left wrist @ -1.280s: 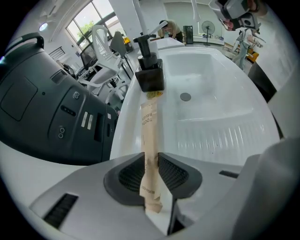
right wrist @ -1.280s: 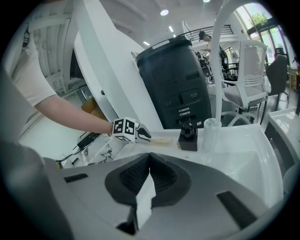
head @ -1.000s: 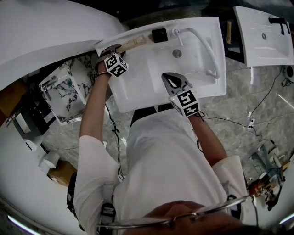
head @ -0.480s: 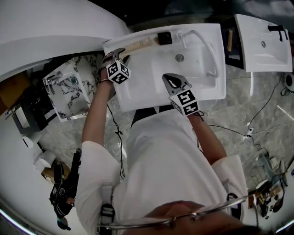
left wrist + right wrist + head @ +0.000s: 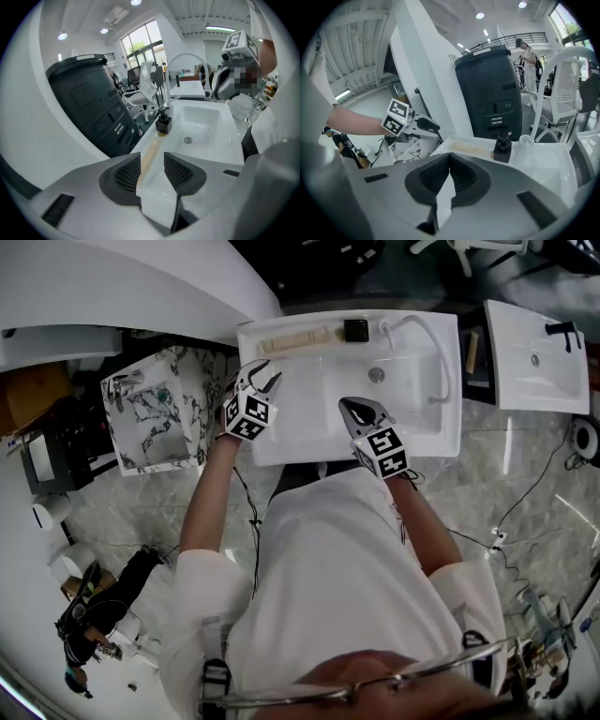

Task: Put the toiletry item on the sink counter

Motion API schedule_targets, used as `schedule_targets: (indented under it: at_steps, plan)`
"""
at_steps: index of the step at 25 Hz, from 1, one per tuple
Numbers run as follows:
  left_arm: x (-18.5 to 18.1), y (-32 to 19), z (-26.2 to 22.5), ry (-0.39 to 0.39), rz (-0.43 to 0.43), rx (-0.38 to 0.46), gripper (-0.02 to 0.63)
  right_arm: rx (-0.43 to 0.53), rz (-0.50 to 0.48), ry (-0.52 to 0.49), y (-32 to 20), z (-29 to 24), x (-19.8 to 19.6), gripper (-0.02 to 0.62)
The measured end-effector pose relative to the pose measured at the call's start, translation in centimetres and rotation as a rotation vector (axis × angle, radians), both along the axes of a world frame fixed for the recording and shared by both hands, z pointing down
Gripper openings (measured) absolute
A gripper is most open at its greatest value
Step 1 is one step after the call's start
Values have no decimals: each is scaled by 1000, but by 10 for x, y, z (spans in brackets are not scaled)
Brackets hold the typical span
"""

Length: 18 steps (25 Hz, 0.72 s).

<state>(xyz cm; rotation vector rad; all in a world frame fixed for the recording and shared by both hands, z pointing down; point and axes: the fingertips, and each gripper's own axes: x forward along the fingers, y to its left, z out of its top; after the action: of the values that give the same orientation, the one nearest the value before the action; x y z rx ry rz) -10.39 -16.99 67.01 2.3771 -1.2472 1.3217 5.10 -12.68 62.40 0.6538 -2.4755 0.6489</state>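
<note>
Left gripper (image 5: 265, 379) is hanging open, empty; right gripper (image 5: 356, 412) is staying closed. The tube (image 5: 295, 337) is looking light and stiff, best pinched mid-length.

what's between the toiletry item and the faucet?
A black dispenser stands between the toiletry item and the faucet; head view and left gripper view both show it.

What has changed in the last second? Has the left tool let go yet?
The left tool has pulled back from the end of the beige toiletry item toward the person. Its jaws are now apart and empty. The item lies along the back ledge of the sink counter, as before. The right tool stays shut over the basin.
</note>
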Motion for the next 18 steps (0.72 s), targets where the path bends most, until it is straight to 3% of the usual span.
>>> schedule_targets:
  at_steps: [11,18]
  plan:
    - [-17,65,-91,368,-242,132,150,100,-4,8,26,-39,-29,6]
    - [-29,102,-121,439,-304,214,142,192,3,29,35,-67,-39,6]
